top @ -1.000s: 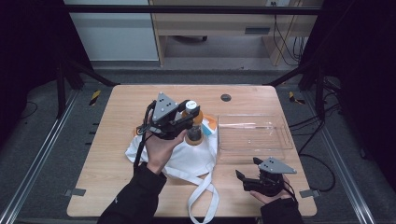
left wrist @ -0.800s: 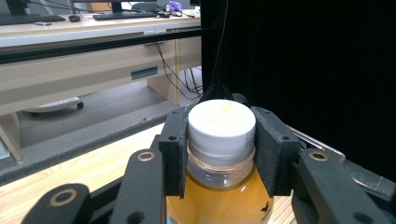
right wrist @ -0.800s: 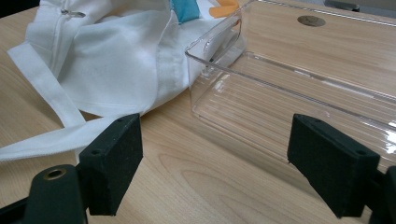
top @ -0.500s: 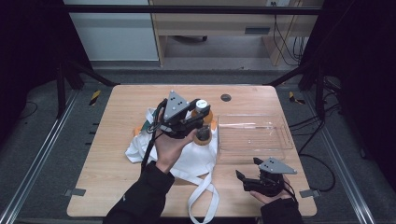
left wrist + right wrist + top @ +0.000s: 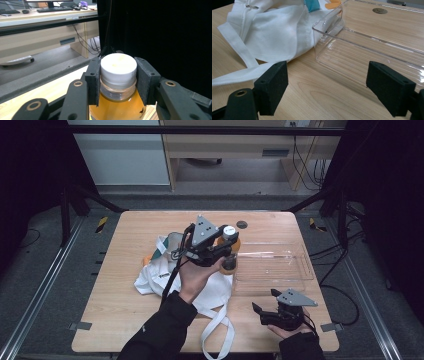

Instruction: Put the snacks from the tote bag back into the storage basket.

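Writing: a small dark mark sits low on the bottle at the lower edge of the left gripper view, too small to read; a dark print on the white bag is likewise illegible
Bottle: clear plastic, amber liquid, ribbed white screw cap; in the high view it hangs upright at frame centre, at the left edge of the tray
Left gripper: black padded jaws pinch the bottle at cap and neck, one pad on each side; held aloft, palm up, forearm entering from the bottom of the frame
Right gripper: jaws spread wide with nothing between them, resting low at the lower right of the table
Tray: clear rigid plastic, ribbed floor, rounded corners, right of centre
Bag: soft white cloth, crumpled, long straps, touching the tray's corner
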The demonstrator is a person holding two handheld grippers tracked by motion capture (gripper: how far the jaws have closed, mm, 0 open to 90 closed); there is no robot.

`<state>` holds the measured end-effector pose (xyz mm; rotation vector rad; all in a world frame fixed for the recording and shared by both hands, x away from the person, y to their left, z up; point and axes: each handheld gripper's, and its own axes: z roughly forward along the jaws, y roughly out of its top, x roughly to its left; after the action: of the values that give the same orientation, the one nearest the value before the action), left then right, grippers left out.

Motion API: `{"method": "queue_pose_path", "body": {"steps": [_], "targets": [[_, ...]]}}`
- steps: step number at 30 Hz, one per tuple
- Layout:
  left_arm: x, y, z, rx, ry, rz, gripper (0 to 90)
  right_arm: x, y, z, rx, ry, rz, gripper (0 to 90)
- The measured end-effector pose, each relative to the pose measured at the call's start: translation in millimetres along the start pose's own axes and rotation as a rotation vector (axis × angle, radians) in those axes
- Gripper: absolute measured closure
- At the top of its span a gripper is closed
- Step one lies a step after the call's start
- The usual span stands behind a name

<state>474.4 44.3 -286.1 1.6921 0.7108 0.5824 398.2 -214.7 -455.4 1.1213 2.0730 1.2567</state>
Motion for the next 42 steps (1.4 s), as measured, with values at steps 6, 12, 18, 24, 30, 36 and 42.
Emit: {"method": "queue_pose_path", "body": {"steps": [6, 12, 18, 24, 30, 36, 42], "targets": [[-8.2, -0.5, 9.4, 0.003, -0.017, 0.002, 58.6, 0.2, 0.0, 0.0, -0.001, 0.003, 0.002, 18.0], [-14.0, -0.8, 17.7, 0.005, -0.024, 0.003, 58.6, 0.4, 0.0, 0.2, 0.003, 0.005, -0.003, 18.0], [-17.4, -2.3, 26.2, 0.010, -0.024, 0.008, 58.6, 0.7, 0.1, 0.7, 0.002, 0.008, -0.005, 18.1], [-20.7, -6.6, 37.9, 0.009, -0.031, 0.007, 58.6, 0.5, 0.1, 0.7, 0.002, 0.009, -0.005, 18.0], [-23.9, -9.6, 46.7, 0.017, -0.034, 0.011, 58.6, 0.5, 0.1, 0.4, 0.003, 0.010, -0.005, 18.1], [-26.9, -14.2, 56.7, 0.029, -0.038, 0.017, 58.6, 0.4, -0.1, 0.1, 0.002, 0.011, -0.003, 18.1], [-27.5, -17.5, 61.8, 0.037, -0.040, 0.020, 58.6, 0.6, -0.1, 0.1, 0.002, 0.013, 0.000, 18.1]]}}
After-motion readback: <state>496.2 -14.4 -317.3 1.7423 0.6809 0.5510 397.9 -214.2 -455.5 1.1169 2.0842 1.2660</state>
